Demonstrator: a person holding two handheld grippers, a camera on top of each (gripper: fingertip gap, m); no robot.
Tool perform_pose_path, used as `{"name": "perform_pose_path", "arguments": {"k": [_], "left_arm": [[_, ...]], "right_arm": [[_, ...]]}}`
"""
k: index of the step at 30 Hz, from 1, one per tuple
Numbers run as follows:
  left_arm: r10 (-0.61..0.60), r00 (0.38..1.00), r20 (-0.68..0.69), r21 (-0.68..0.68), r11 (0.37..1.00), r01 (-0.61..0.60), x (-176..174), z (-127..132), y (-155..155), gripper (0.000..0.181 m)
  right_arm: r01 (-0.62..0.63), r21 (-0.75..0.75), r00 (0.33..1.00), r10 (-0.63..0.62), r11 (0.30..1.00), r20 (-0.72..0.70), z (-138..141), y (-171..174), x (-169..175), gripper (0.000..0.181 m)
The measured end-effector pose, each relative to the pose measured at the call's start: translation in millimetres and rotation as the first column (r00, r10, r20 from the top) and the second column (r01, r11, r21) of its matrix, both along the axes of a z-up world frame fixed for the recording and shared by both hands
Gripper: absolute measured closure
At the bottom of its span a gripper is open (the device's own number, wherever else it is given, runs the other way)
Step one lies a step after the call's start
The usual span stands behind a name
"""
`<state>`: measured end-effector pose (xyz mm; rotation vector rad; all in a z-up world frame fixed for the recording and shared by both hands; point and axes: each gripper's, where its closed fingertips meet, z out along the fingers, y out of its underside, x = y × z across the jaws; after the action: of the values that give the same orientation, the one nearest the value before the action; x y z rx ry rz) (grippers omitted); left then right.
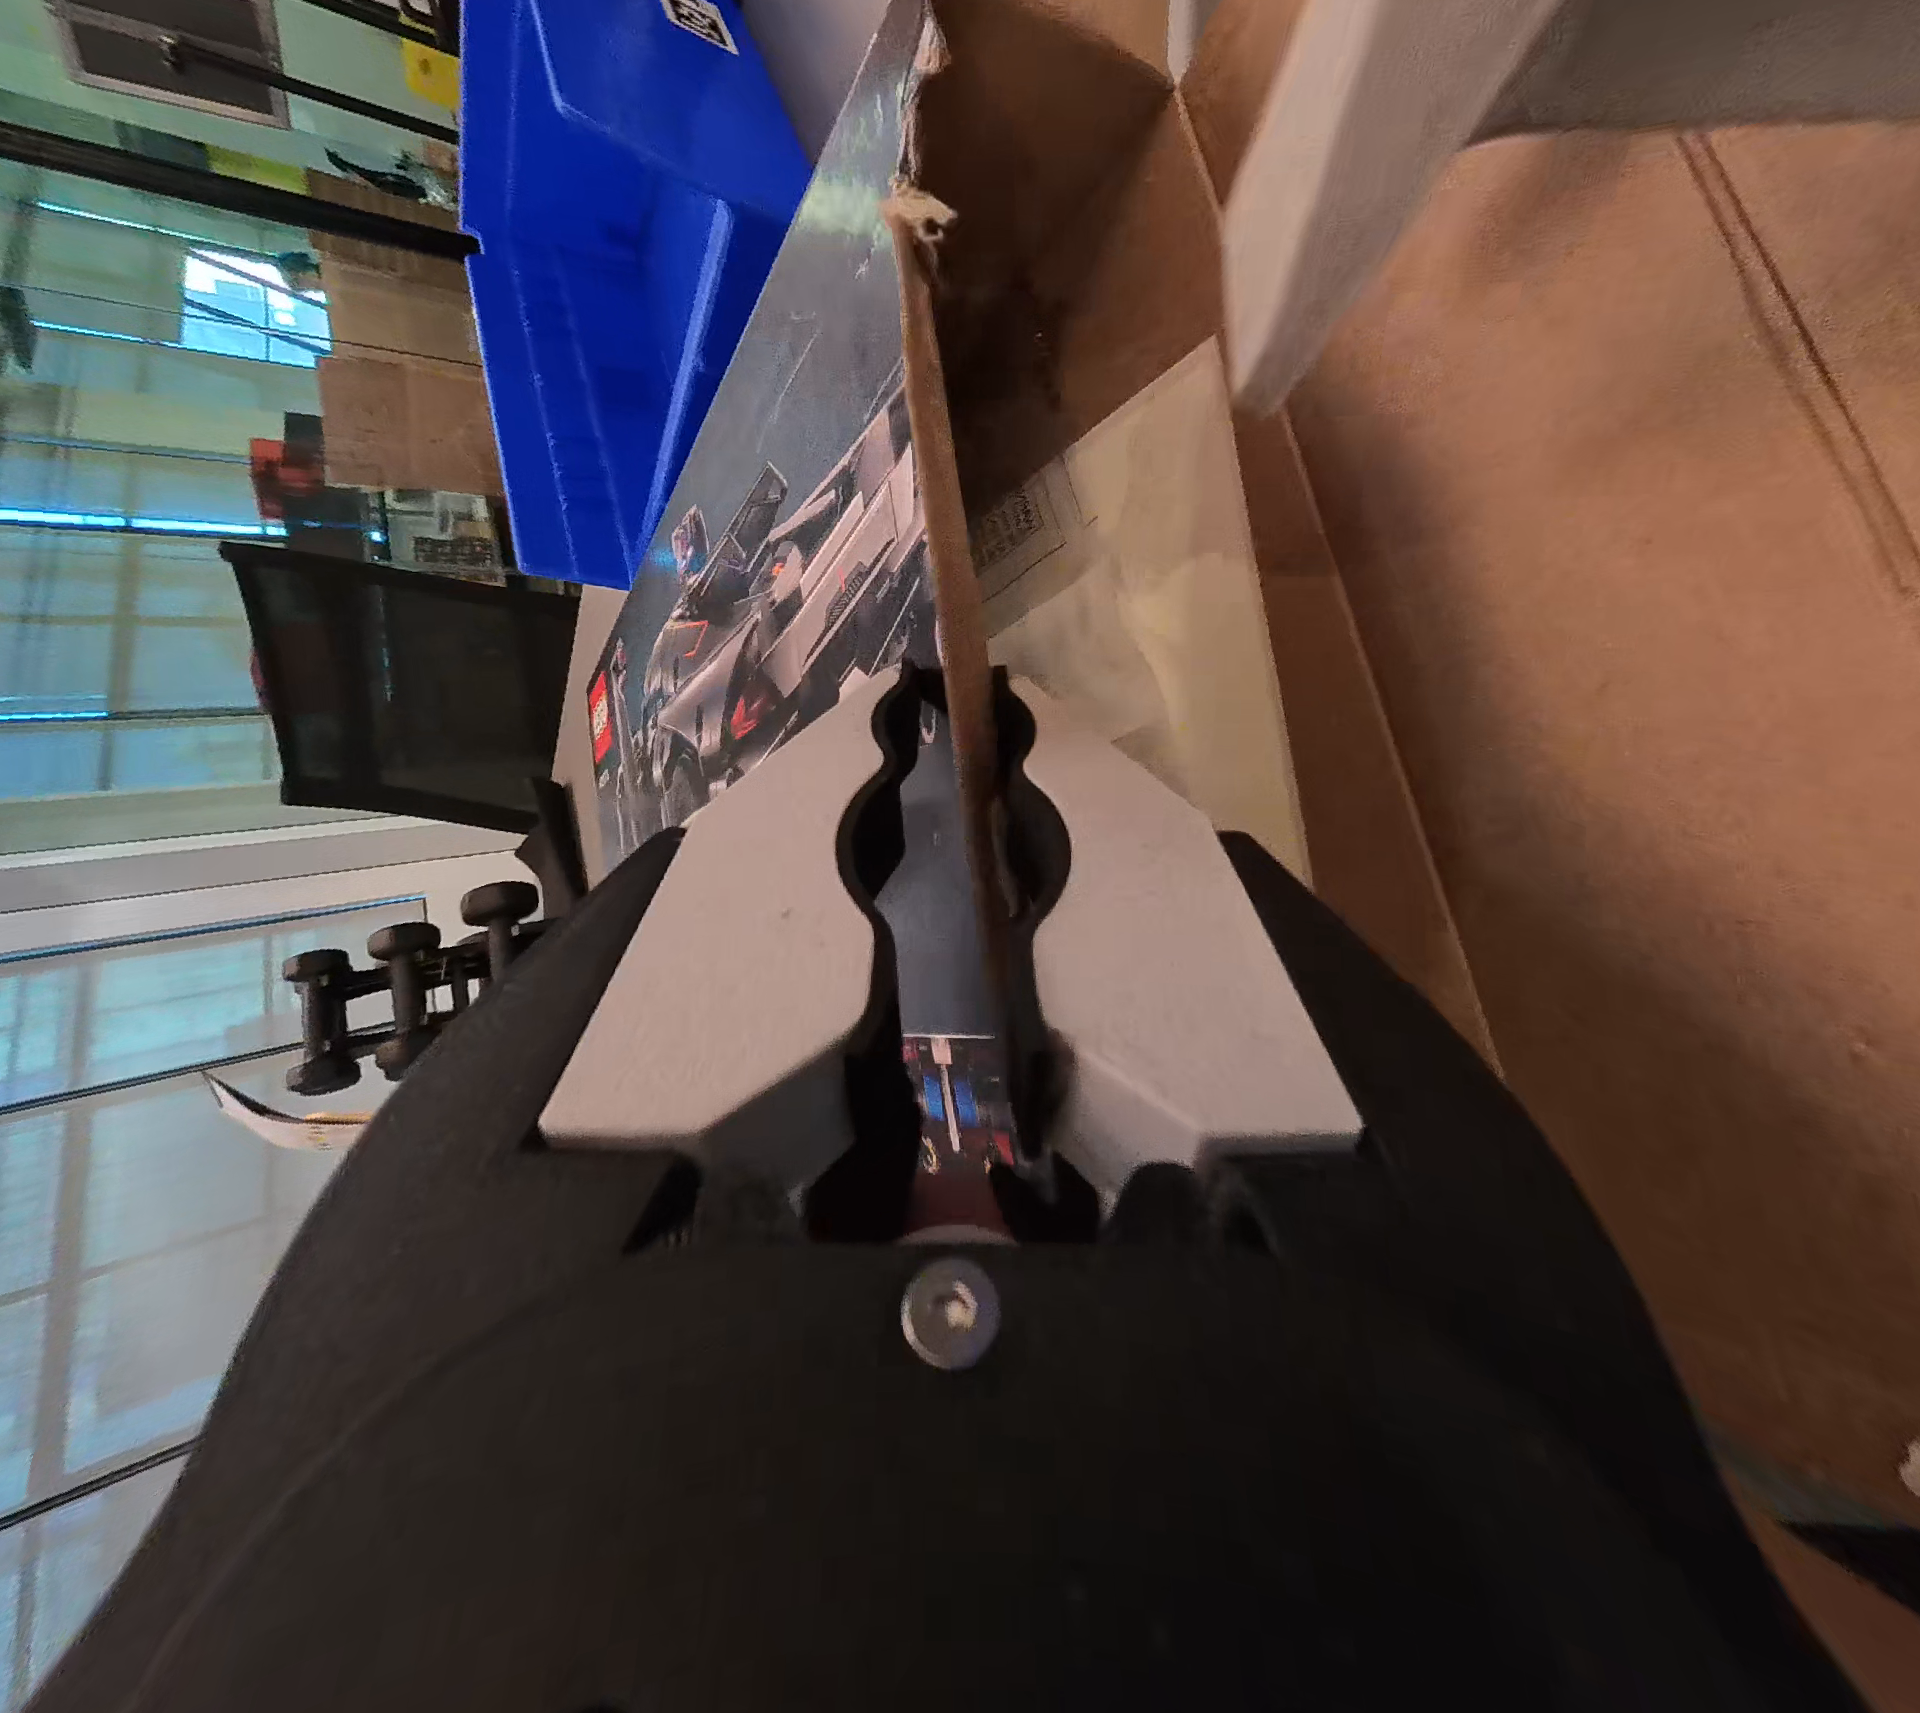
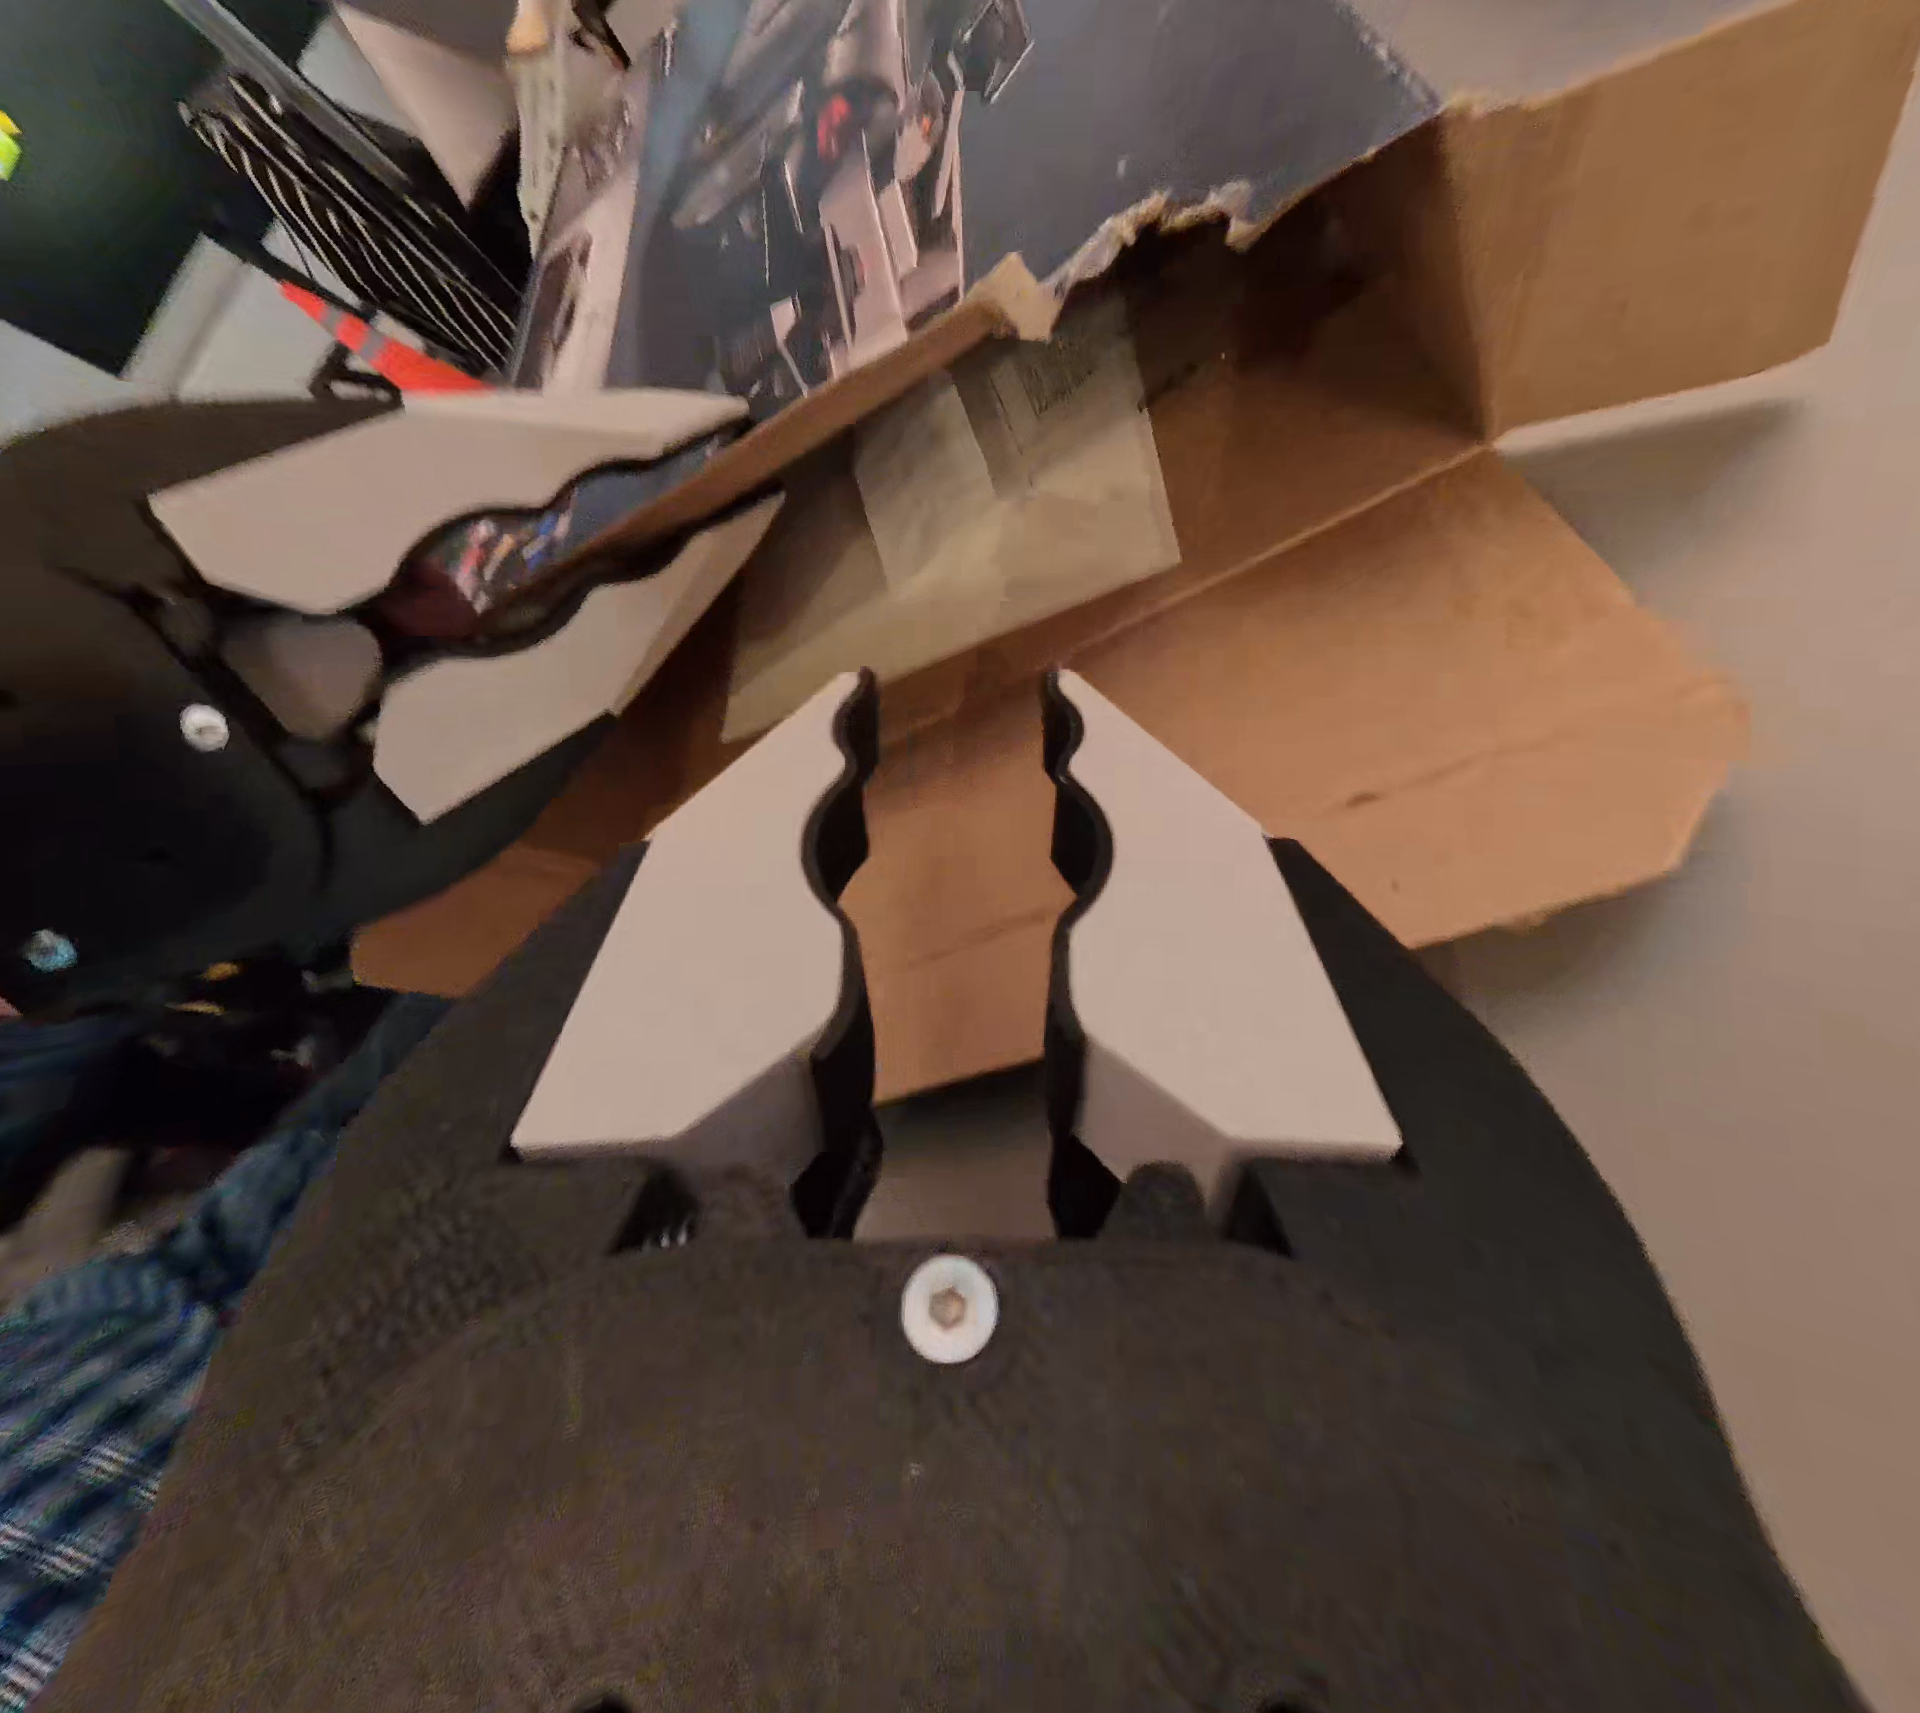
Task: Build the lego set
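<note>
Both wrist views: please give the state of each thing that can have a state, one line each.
Printed cardboard lego box: open, end torn, flaps spread out.
Brown inner flap: folded out flat on the table.
Translucent plastic bag: inside the box, partly sticking out.
Left gripper: shut on the box's top panel.
Right gripper: open, empty, fingers pointing at the bag.

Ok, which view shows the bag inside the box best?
The right wrist view: the bag lies in the box mouth, ahead of the open right gripper. The left wrist view shows only a strip of it beside the clamped flap.
</note>
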<state>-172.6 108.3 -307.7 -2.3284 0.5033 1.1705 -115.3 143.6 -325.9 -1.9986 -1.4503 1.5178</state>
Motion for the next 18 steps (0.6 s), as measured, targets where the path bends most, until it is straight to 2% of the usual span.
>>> {"name": "perform_pose_path", "arguments": {"k": [1,2,4,8,10,12,16,18], "left_arm": [[0.0,1.0,-0.007,0.003,1.0,0.0,0,1,0,0.173],[0.001,1.0,-0.017,0.001,1.0,-0.001,0,2,1,0.173],[0.003,1.0,-0.017,0.011,1.0,-0.003,1,4,2,0.174],[0.005,1.0,-0.023,0.046,0.999,-0.004,5,13,7,0.175],[0.014,1.0,-0.015,0.059,0.998,-0.013,5,14,9,0.175],[0.014,1.0,-0.018,0.054,0.998,-0.013,7,13,10,0.176],[-0.009,1.0,-0.025,0.065,0.998,0.011,18,13,18,0.176],[-0.01,1.0,-0.027,0.065,0.998,0.012,21,14,22,0.176]], "right_arm": [[0.016,-0.021,1.0,-0.016,1.0,0.003,2,2,-5,0.146],[0.029,-0.032,1.0,-0.029,0.999,0.008,2,4,-11,0.141],[0.03,-0.071,1.0,-0.03,0.997,0.005,5,4,-21,0.145],[0.08,-0.075,0.996,-0.078,0.994,0.032,2,10,-40,0.142],[0.105,-0.073,0.993,-0.1,0.992,0.066,-5,17,-47,0.133],[0.091,-0.047,0.989,-0.085,0.995,0.125,-15,22,-48,0.132],[0.14,-0.113,0.985,-0.126,0.984,0.121,-14,43,-56,0.129],[0.148,-0.067,0.982,-0.138,0.987,0.131,-17,48,-58,0.129]]}}
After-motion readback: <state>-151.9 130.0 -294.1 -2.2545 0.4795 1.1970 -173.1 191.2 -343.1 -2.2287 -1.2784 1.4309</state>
